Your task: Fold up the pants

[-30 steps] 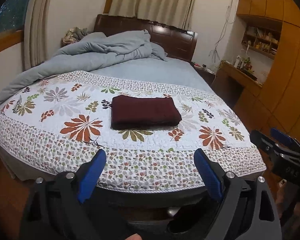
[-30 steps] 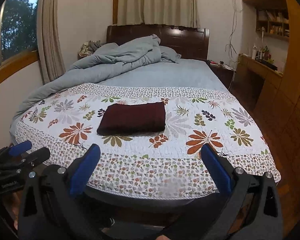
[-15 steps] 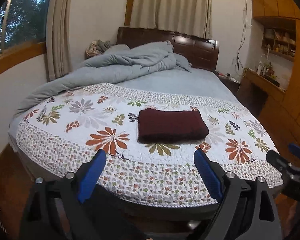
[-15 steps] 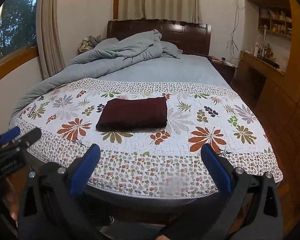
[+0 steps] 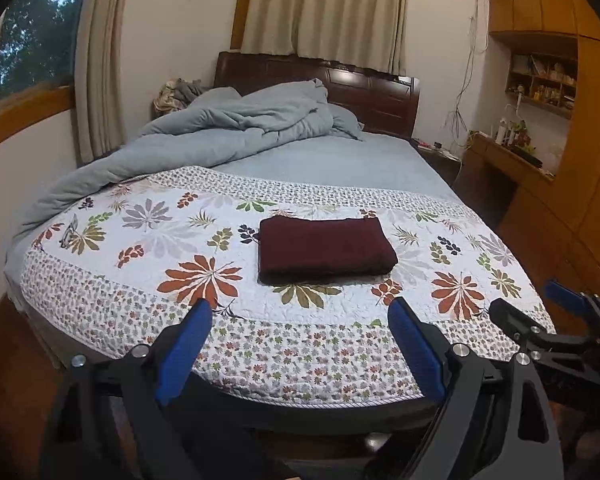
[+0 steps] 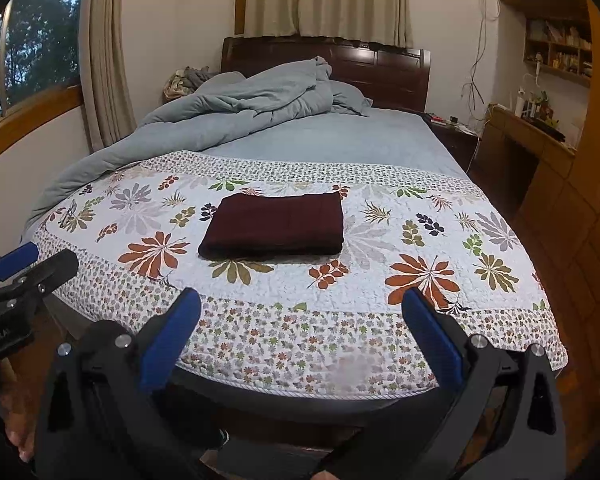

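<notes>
Left wrist view showed the left gripper [image 5: 300, 328] empty, jaws wide apart; the right gripper [image 6: 300, 320] likewise. Well ahead lay the maroon pants [image 5: 324, 250], seemingly fully folded, on the floral quilt [image 5: 440, 248]. Best left untouched.

A home bedroom: bed [image 5: 340, 160], wooden headboard [image 5: 372, 92], curtains [image 5: 324, 12].

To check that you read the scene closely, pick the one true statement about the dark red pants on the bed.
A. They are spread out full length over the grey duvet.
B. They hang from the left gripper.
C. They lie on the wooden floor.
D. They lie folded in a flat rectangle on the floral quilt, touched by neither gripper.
D: the pants lie as a neat rectangle on the floral quilt, while the left gripper and right gripper are open, short of the bed.
</notes>
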Motion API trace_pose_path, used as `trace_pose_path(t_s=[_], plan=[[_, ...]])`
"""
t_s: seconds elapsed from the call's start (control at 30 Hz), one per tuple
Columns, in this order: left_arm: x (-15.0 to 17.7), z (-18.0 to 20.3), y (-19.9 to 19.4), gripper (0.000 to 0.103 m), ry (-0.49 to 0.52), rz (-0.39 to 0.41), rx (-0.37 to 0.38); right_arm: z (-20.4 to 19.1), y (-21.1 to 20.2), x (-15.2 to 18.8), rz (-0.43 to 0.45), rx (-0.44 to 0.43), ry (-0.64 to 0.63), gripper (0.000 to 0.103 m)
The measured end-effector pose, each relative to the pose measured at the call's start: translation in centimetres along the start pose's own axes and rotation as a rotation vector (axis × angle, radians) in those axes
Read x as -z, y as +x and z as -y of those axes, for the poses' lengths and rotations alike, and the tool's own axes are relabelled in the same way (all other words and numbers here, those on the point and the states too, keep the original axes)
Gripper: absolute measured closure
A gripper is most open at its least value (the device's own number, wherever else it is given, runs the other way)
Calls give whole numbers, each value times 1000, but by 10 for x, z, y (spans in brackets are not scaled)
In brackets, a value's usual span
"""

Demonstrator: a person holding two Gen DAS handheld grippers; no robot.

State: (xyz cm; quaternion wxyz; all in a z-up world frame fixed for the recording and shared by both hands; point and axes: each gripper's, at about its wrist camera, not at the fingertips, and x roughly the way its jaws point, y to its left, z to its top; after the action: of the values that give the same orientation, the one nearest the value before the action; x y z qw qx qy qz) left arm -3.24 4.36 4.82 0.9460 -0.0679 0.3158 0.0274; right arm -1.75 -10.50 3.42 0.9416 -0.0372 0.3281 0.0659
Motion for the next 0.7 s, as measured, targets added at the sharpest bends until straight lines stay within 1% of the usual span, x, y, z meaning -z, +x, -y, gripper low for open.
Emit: trace_pose_path(t_s=[0.1, 0.27, 0.43, 0.57, 0.7], plan=[[-2, -1, 5, 10, -3, -20, 5, -1, 3, -1, -4, -3, 0, 3], [-3, 2, 12, 10, 22, -34, -24, -2, 8, -2, -13, -15, 7, 3], [-3, 10, 7, 10, 42, -3, -77, -1, 12, -1, -25, -26, 13, 3], [-6, 10, 4, 10, 33, 15, -47, -1, 12, -1, -27, -32, 15, 3], [-7, 11, 2, 10, 32, 18, -40, -1, 11, 0, -24, -33, 15, 3]])
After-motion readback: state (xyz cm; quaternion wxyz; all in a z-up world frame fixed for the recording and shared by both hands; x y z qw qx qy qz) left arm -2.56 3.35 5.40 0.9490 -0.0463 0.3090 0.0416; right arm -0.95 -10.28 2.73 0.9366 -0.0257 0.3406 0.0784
